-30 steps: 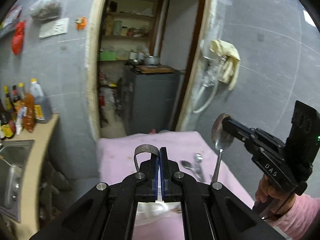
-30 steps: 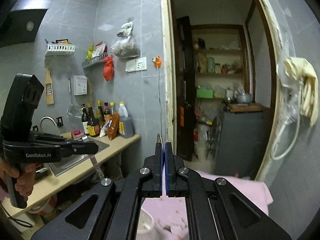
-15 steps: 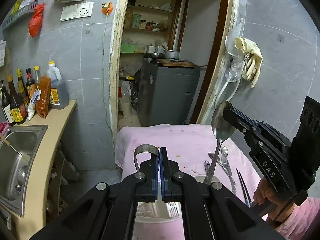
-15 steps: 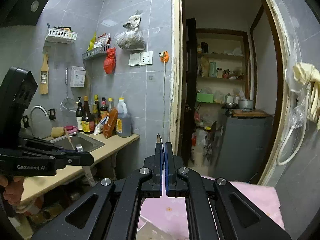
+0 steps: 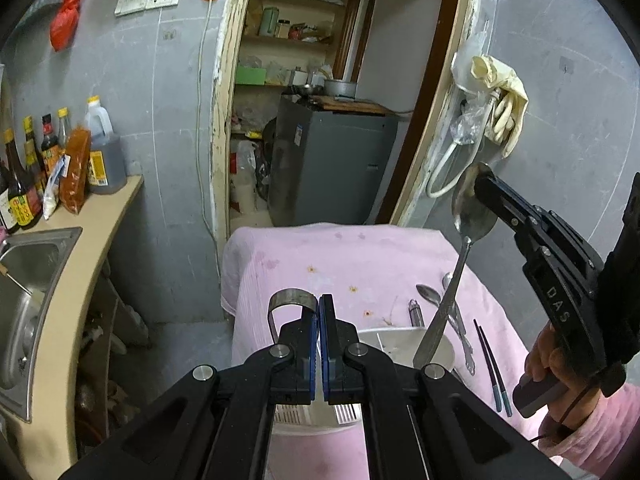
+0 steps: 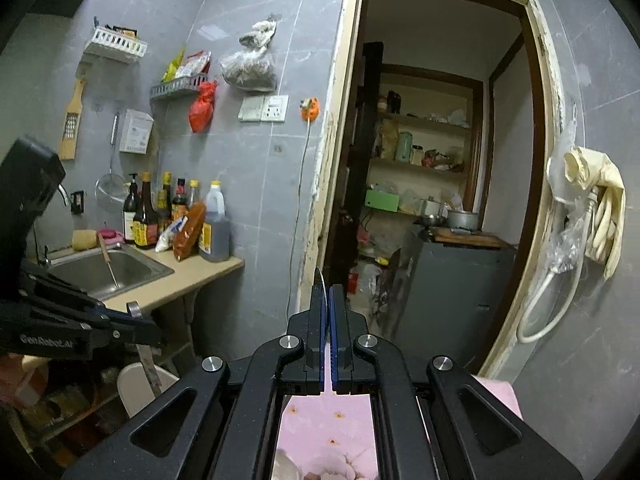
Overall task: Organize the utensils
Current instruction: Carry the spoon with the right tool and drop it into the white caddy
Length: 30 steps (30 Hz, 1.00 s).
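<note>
Pink cloth (image 5: 340, 256) covered the table — above its right edge, the right gripper (image 5: 478, 184) angled down, clamping a spoon (image 5: 460, 248); the left gripper (image 5: 319, 312) pinched a metal strip (image 5: 290, 300).

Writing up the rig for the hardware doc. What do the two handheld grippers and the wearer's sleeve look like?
Both are matte black angular linkages with silver pivot bolts and blue pad faces. The right gripper carries white "DAS" lettering on its side and a chunky black pistol handle; a thin black cord runs by the hand, which wears a pink sleeve. The left gripper shows "GenRobot.AI" in white.
</note>
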Motion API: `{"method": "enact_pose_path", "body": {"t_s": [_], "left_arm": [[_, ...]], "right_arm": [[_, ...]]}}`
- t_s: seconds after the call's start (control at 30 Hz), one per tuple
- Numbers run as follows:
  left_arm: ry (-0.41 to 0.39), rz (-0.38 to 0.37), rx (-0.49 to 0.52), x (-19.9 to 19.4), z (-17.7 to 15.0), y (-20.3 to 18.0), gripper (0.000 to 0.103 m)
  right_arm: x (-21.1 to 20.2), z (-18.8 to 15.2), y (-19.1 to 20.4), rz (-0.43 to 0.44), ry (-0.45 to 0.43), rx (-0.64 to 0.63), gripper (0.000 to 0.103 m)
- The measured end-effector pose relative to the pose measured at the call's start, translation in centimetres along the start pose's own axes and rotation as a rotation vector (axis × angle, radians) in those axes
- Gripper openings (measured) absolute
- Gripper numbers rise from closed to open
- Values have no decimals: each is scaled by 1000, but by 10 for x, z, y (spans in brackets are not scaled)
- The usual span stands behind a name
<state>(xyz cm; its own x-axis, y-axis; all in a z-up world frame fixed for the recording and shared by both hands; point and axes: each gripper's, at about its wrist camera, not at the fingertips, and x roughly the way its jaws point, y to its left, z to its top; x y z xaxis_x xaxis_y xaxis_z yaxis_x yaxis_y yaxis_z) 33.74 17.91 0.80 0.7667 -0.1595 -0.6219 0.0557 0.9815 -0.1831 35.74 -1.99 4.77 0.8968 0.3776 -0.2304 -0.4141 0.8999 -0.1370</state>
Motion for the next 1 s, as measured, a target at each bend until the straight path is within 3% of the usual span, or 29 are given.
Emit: {"method": "enact_pose_path", "body": {"t_s": [0.4, 0.53, 0.57, 0.63, 0.7, 0.9, 1.0], "left_arm": [[166, -1, -42, 16, -21, 2, 3], [207, 2, -43, 18, -28, -1, 4], [209, 4, -40, 18, -29, -1, 7], [210, 8, -37, 15, -31, -2, 23], [196, 27, -37, 11, -31, -3, 58], [159, 48, -29, -2, -33, -6, 59], [132, 54, -50, -9, -32, -6, 64]], "right_arm": [[7, -35, -6, 71, 119, 68, 5], [5, -43, -12, 103, 143, 103, 18], [5, -44, -13, 107, 146, 109, 19], [4, -45, -15, 115, 150, 119, 19], [1, -47, -17, 118, 150, 125, 20], [-8, -44, -22, 117, 137, 140, 30], [-16, -40, -26, 110, 124, 151, 40]]}}
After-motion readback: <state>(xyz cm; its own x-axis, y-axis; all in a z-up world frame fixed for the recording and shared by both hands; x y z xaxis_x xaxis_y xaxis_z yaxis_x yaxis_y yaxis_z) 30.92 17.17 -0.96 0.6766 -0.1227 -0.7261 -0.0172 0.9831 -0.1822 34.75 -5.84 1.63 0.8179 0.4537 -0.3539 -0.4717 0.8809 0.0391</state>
